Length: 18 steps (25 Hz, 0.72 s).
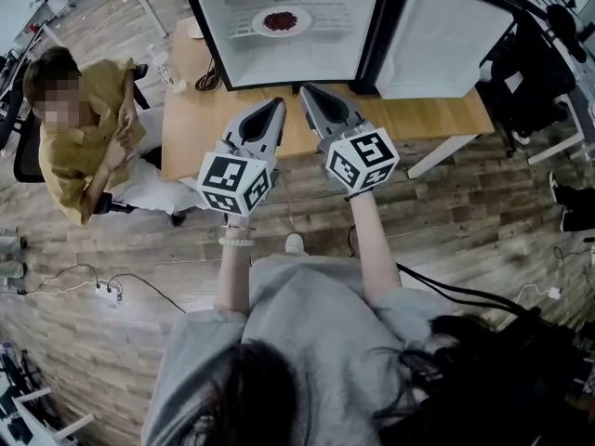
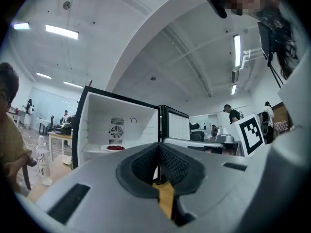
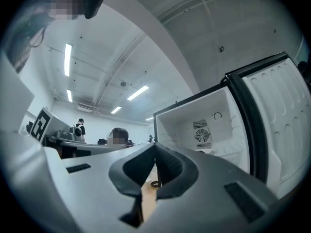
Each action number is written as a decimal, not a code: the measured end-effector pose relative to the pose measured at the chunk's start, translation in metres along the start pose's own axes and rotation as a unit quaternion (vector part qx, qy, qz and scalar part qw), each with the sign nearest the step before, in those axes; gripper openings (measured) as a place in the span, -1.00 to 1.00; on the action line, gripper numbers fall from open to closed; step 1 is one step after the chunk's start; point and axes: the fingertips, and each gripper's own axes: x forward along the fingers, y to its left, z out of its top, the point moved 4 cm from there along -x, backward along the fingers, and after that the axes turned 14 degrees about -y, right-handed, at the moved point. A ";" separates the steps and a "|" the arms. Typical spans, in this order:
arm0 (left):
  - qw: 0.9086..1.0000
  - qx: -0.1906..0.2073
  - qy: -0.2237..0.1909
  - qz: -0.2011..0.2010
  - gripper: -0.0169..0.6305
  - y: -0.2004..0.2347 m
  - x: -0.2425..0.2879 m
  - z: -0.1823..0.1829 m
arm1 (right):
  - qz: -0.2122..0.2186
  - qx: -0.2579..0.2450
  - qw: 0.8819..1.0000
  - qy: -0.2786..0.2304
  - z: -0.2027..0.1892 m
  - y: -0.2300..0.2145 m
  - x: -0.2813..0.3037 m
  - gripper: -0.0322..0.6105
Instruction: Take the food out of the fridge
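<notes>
The fridge (image 1: pixel 228 59) stood open on the counter (image 1: pixel 437 114), the plate of red food (image 1: pixel 281 21) untouched on its shelf. The left gripper (image 1: pixel 275 106) and right gripper (image 1: pixel 308 91) hung before it, jaws closed, empty; reaching in, gripping and lifting out remained

Left gripper (image 1: pixel 277 106), right gripper (image 1: pixel 305 92): jaws together.

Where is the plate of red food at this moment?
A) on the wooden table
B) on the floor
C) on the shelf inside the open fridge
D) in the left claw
C: the plate of red food lies on the shelf inside the open fridge.
</notes>
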 end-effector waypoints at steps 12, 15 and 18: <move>1.000 -0.014 0.012 0.000 -0.92 0.041 0.022 -0.025 | -0.002 0.005 1.000 0.019 -0.032 -0.021 0.034 -0.87; 1.000 -0.021 0.017 0.006 -0.92 0.049 0.038 -0.032 | 0.000 0.009 1.000 0.027 -0.036 -0.037 0.042 -0.87; 0.999 -0.026 0.020 0.011 -0.92 0.056 0.056 -0.039 | 0.004 0.016 0.999 0.037 -0.041 -0.055 0.050 -0.88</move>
